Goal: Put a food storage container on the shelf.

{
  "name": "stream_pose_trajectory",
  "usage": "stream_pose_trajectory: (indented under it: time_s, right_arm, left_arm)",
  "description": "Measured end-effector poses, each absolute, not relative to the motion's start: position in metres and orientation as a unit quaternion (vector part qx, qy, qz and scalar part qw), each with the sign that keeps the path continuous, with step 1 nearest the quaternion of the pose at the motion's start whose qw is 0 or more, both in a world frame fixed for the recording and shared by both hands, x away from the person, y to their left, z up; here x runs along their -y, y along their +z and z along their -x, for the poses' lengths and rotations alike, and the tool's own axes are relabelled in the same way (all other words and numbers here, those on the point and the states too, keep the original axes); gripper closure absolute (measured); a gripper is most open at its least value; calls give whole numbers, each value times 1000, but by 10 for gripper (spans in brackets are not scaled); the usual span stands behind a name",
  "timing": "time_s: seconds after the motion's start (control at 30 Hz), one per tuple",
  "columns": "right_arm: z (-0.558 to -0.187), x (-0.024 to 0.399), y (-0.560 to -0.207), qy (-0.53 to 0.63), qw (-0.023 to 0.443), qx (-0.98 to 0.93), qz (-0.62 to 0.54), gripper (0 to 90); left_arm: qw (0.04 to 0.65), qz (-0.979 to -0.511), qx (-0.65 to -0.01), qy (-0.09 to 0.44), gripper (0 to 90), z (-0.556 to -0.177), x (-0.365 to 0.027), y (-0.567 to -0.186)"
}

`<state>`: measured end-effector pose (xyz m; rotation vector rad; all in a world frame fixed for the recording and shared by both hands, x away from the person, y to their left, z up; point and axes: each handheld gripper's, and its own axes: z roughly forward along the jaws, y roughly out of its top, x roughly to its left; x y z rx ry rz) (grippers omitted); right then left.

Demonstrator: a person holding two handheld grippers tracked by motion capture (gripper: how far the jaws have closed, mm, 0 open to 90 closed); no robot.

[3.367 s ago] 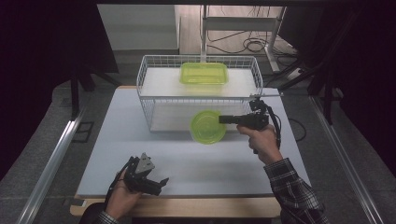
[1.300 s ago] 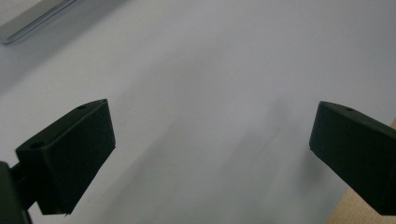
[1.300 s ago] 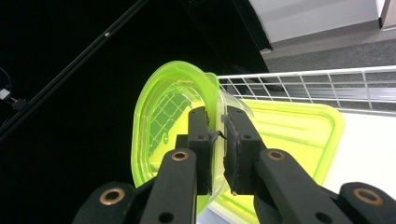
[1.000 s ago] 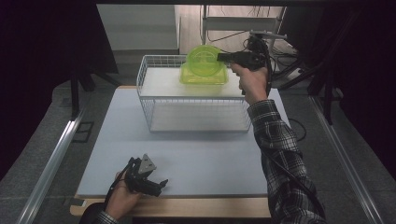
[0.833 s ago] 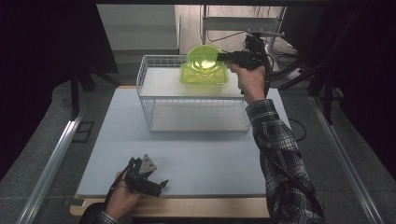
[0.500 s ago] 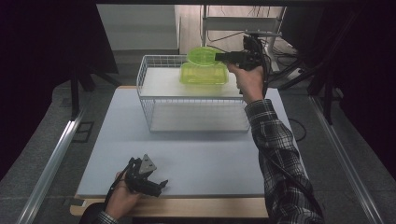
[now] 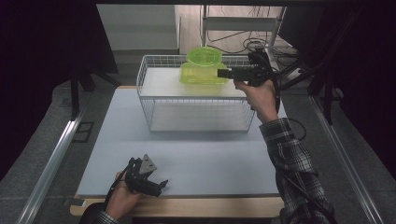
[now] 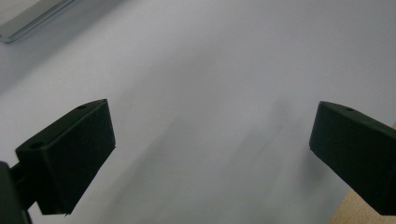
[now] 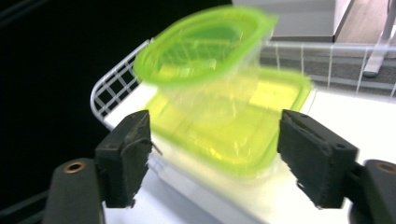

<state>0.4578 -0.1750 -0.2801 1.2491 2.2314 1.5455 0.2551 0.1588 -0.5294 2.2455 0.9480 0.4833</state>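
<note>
Nearest, at the front edge of the table (image 7: 196,163), well short of the wire basket (image 7: 196,100): left tongs (image 7: 161,185) resting low on the pale top in the person's left hand (image 7: 122,198), jaws spread wide with nothing but bare surface between them, as seen in the left gripper view (image 8: 205,154). Farther in, at the middle of the table: the white wire basket standing upright, its long side toward the front edge, a white shelf-like floor inside it. Along the basket's right end: a plaid sleeve (image 7: 294,163) reaching up from the near side, the right hand (image 7: 259,95) raised level with the basket's rim. At the basket's far right corner: right tongs (image 7: 223,73) pointing across the rim toward the green pieces, jaws just opened and released, gripping nothing. In the right gripper view, the two black pads (image 9: 126,154) standing well apart, clear of the plastic on either side. Inside the basket toward its far side: a flat rectangular green container (image 7: 203,77) lying on the white floor, seen again in the right gripper view (image 9: 224,135). On top of that container, still within the basket's far half: a round translucent green bowl (image 7: 204,57), tilted so that its open rim faces partly toward the tongs, blurred in the right gripper view (image 9: 205,46); whether fully settled on the container, cannot tell. Beyond the basket: a dark floor with cables (image 7: 233,42) and a metal rack leg.
</note>
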Motion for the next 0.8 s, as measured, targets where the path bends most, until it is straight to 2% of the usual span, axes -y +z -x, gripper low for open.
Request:
stream_pose_trajectory:
  time_s: [0.3,0.6,0.8]
  right_arm:
    - [-422,182,-316,505,87,-767,-386,149]
    - [-395,191,-368,471,110,-791,-374,53]
    - [-378,202,-407,459,107,-799,-374,43]
  left_arm:
    - [324,-855,-361,184,0,-255,-158,-530]
    - [322,-857,-358,184,0,-255,-157,-531]
    - [321,-857,-358,184,0,-255,-157,-531]
